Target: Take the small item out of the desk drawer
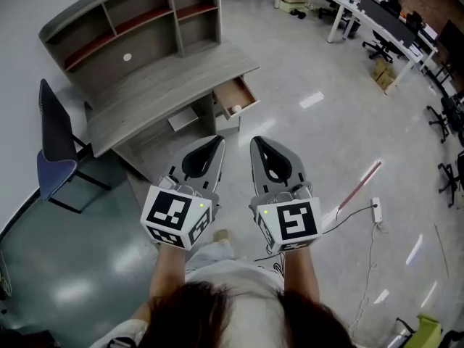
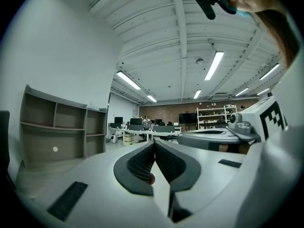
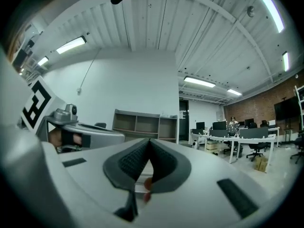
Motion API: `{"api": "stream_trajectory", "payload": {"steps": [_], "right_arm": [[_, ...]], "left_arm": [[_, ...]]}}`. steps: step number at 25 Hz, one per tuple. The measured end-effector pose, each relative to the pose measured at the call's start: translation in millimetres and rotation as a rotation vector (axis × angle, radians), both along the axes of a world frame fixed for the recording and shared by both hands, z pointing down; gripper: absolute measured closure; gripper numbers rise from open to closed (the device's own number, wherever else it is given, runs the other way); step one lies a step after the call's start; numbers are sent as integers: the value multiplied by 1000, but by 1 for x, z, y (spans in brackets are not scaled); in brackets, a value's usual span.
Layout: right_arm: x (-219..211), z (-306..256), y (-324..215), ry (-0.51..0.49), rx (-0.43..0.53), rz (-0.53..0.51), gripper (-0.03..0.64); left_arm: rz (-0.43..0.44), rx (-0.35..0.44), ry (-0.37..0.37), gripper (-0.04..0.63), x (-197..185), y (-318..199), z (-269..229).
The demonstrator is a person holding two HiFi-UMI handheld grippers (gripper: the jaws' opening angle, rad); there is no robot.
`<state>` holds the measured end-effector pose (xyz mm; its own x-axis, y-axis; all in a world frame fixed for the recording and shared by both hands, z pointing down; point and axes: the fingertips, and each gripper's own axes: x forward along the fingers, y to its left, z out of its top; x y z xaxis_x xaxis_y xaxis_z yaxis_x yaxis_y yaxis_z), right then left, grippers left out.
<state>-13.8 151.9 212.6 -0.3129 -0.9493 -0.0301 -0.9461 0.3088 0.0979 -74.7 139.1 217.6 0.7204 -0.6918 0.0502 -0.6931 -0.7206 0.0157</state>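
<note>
While the drawer (image 1: 233,93) stands pulled out at the desk's right end, step in hand: closing the gap to it, judging by how far both grippers hang from the desk (image 1: 167,85).
Small item: a pale round thing (image 1: 235,109) lies inside the open drawer, toward its near end; it is too small to tell what it is.
Doing it well: step in toward the drawer's open front and tip one gripper down over the compartment. Part its jaws before they reach the rim, so the pads come down either side of the item rather than pushing it along the drawer floor.
Which gripper: either looks workable, since the drawer lies straight beyond the two tips, about midway between them.
Left gripper (image 1: 219,142): clenched, jaws pressed together with nothing held, out in front of the body on the near side of the scene.
Right gripper (image 1: 254,142): likewise clamped and empty, just beside the left, its tips pointing far toward the drawer.
Pose: both forearms reach forward side by side, with the marker cubes nearest the body. The gripper views look out level across the room, not down into the drawer.
Risk: jaws arriving closed could knock the item toward the drawer's far end.
</note>
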Motion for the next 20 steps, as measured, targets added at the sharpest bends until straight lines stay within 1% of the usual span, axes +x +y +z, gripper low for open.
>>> {"api": "stream_trajectory", "payload": {"steps": [10,16,20], "right_arm": [[-19,3,-59,28,-22,67,591],[-23,5,-74,34,-24,96,591],[-20,10,-79,38,-40,110,591]], "left_arm": [[37,-29,22,578,-28,-54,8],[52,-51,43,578,-37,-72,12],[66,-66,38,578,-33,-77,19]]}}
